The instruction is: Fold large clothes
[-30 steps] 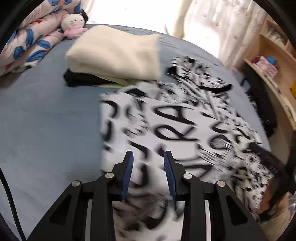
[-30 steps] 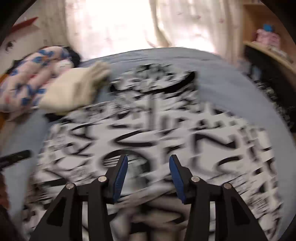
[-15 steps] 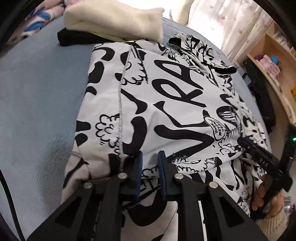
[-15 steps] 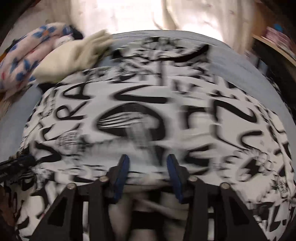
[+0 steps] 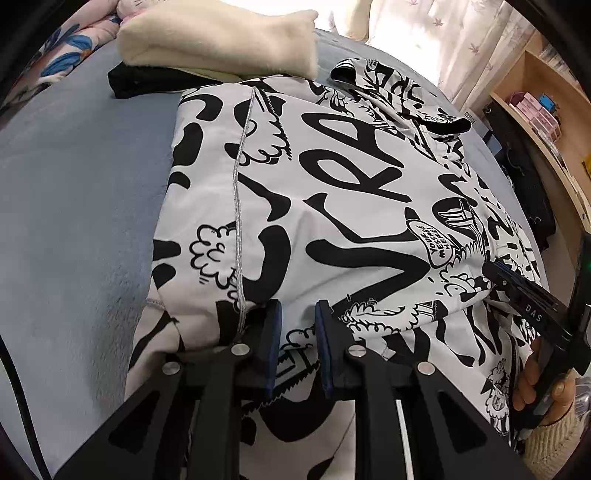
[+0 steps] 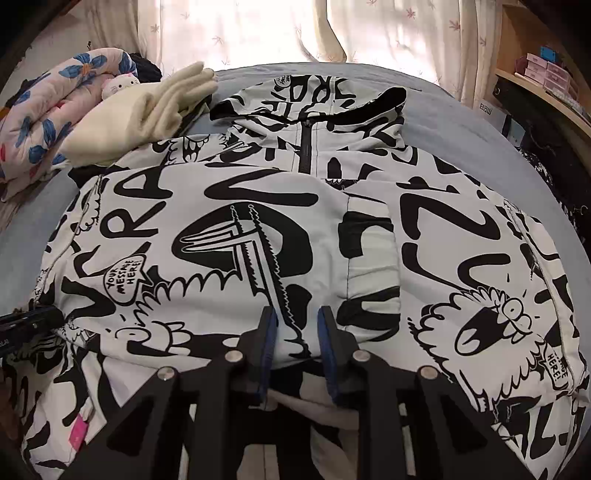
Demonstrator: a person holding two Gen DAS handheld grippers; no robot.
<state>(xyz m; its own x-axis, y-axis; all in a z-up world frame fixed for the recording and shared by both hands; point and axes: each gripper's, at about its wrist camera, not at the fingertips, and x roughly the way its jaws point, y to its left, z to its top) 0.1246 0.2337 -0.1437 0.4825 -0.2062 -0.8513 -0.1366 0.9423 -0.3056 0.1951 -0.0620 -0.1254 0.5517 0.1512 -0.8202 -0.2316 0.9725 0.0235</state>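
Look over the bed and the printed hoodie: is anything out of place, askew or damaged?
Nothing stands out. The printed hoodie lies flat on the blue bed, hood at the far end, no tears visible. A cream folded garment sits neatly beyond it.

Your bedroom backdrop
You see a cream fleece (image 6: 147,110) far left by the floral quilt (image 6: 48,122); wooden shelves (image 6: 546,85) stand right.

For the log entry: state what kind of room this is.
Most likely a bedroom: the printed jacket lies on a bed with a blue sheet, a floral quilt bunched beside it, and sheer curtains over a window behind.
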